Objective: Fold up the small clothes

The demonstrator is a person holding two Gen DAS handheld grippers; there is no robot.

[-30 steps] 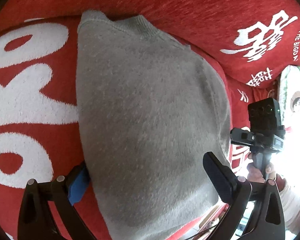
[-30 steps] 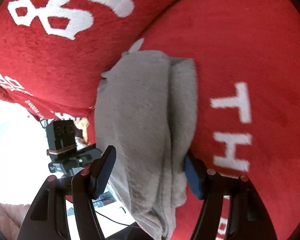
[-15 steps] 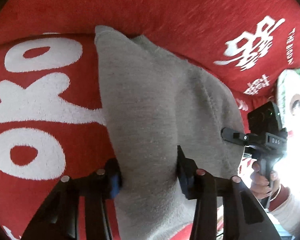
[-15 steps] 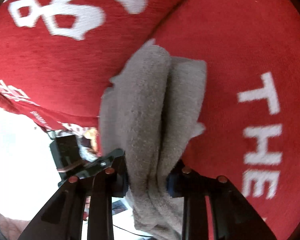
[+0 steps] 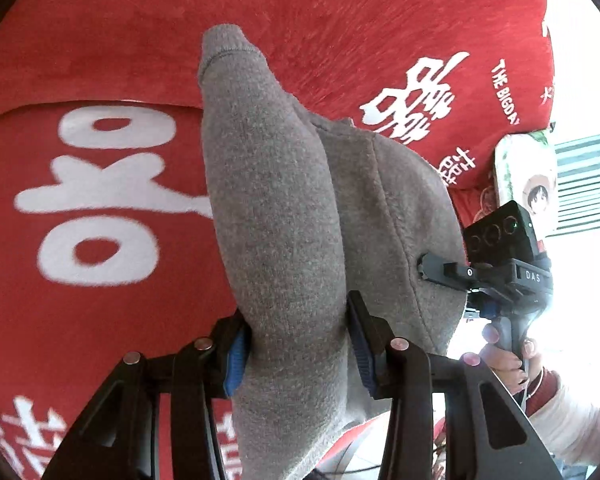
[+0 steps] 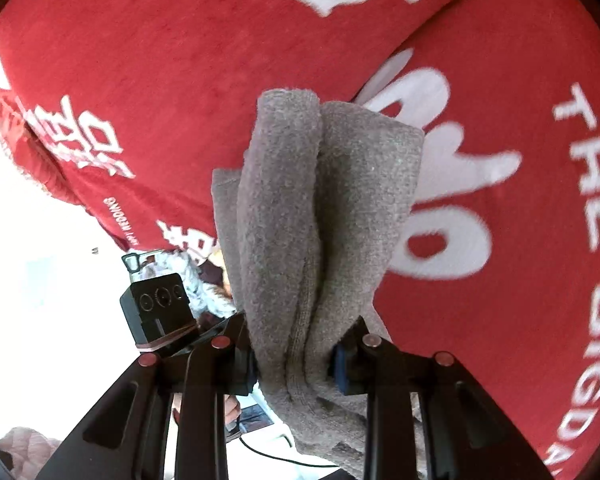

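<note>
A small grey fleece garment [image 5: 284, 216] is bunched into thick folds and held up above a red cushion. My left gripper [image 5: 296, 344] is shut on one end of it; the cloth rises between the blue-padded fingers. My right gripper [image 6: 296, 360] is shut on the other end of the garment [image 6: 316, 208], gripping several layers. The right gripper also shows in the left wrist view [image 5: 496, 268], against the garment's right edge. The left gripper's camera block shows in the right wrist view [image 6: 156, 312].
The red sofa seat cushion [image 5: 92, 272] with white lettering lies beneath, and a red back cushion [image 5: 340, 20] rises behind it. A pillow with a cartoon face [image 5: 528, 184] stands at the right. Bright floor with a cable [image 6: 268, 452] lies below the sofa edge.
Both grippers were open around the flat garment a second ago; they closed on it and have lifted it off the cushion, bunching it into upright folds.
</note>
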